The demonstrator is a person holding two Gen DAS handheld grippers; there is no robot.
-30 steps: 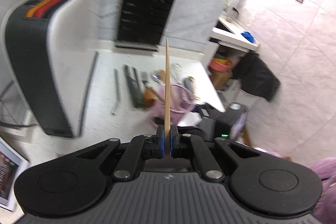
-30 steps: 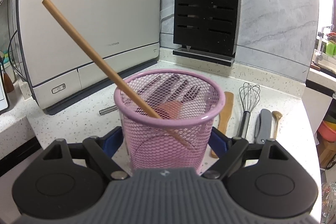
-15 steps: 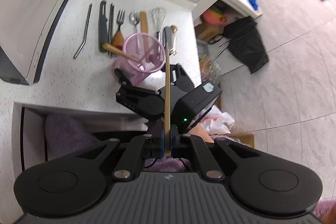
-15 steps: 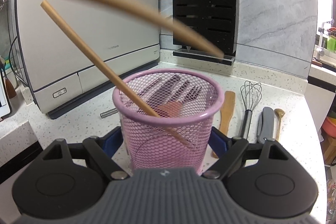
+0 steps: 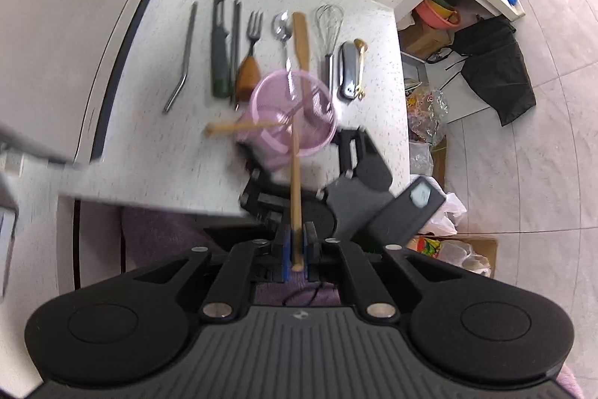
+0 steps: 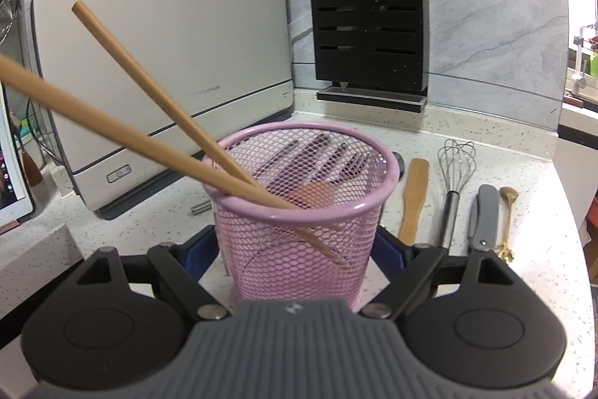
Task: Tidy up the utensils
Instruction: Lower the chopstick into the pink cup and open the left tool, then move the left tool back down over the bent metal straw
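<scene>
- White countertop; big white appliance at rear left, black knife block against the wall.
- Pink mesh cup upright, clasped at both sides by wide-set right gripper.
- Left gripper clamped on chopstick, tip inside cup.
- Second chopstick leaning in cup.
- Whisk, wooden spatula, fork lying behind cup.

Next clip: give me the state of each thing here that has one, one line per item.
Left gripper: shut on the held chopstick, its tip inside the pink mesh cup.
Right gripper: jaws wide, blue pads against the cup's sides.
Pink mesh cup: upright on the counter.
Other chopstick: in the cup, leaning on its rim.
Whisk: lying flat on the counter.
Wooden spatula: lying flat.
</scene>
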